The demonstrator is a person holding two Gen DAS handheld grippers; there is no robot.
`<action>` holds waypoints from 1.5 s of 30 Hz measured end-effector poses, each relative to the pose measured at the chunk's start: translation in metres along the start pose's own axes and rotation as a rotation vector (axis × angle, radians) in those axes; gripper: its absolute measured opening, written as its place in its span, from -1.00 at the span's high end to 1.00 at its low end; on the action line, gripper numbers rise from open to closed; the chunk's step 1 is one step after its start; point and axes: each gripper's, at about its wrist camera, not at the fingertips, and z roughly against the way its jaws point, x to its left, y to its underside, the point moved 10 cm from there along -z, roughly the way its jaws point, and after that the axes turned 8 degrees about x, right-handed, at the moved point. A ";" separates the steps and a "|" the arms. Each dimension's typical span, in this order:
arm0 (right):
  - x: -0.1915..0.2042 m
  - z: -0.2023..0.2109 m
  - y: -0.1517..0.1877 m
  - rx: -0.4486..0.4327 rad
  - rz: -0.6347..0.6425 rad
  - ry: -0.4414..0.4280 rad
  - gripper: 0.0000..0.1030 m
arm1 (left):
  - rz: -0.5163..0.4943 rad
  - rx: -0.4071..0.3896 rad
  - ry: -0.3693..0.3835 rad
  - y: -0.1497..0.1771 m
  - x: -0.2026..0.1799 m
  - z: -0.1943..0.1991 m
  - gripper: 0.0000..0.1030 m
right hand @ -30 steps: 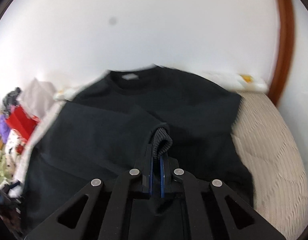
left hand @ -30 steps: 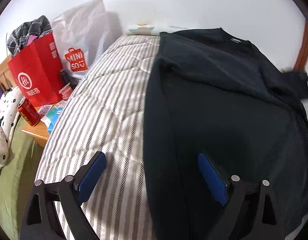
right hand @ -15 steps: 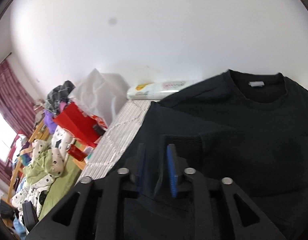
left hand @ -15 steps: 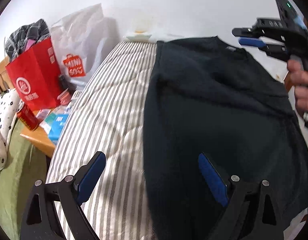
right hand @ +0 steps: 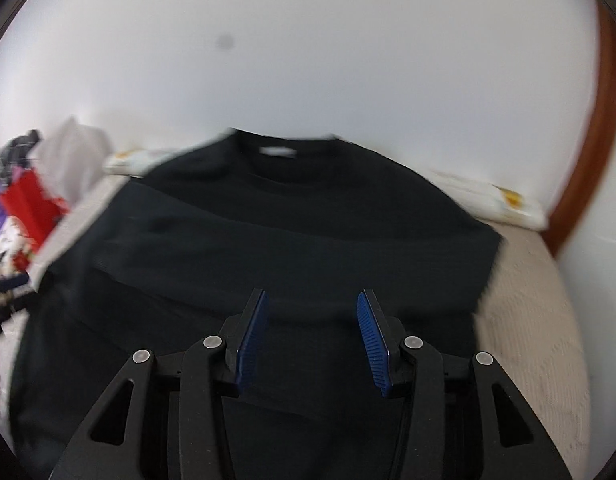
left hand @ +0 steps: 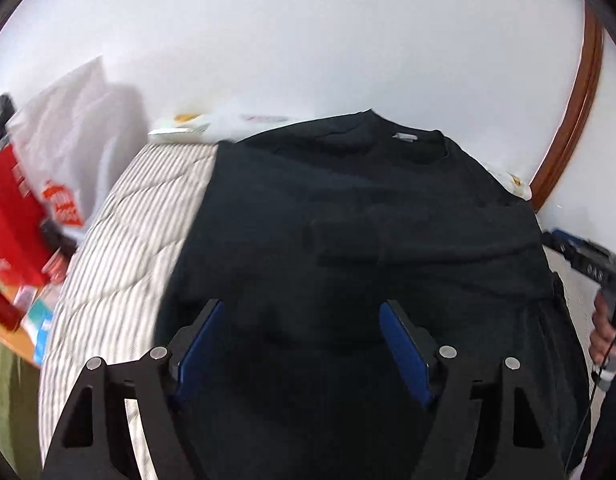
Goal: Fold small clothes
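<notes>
1. Risk: the sleeve folded across the chest of the black long-sleeved sweater (left hand: 368, 240) lies loose; a claw snagging the knit on its next pass would drag it back out. Judgement only.
2. Risk: the sweater's 3 o'clock edge sits near the side of the striped quilted bed (left hand: 119, 232); a hard tug could slide it off.
3. Left claw (left hand: 303, 344): wide but closing, nothing between the blue pads (left hand: 404, 352), hovering over the sweater's lower half.
4. Right claw (right hand: 312, 336): part open and opening, empty, released.
5. Sweater lies flat, collar at 12 o'clock.
</notes>
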 end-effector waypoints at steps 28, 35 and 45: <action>-0.055 -0.023 0.017 -0.057 -0.192 -0.026 0.01 | -0.002 0.007 -0.025 -0.052 -0.020 -0.075 0.83; -0.085 -0.010 0.011 -0.069 -0.223 0.075 -0.03 | 0.003 -0.127 -0.123 -0.056 0.017 -0.002 0.83; -0.113 -0.057 0.057 0.150 -0.256 0.191 -0.10 | 0.080 0.029 -0.147 -0.002 0.065 -0.038 0.86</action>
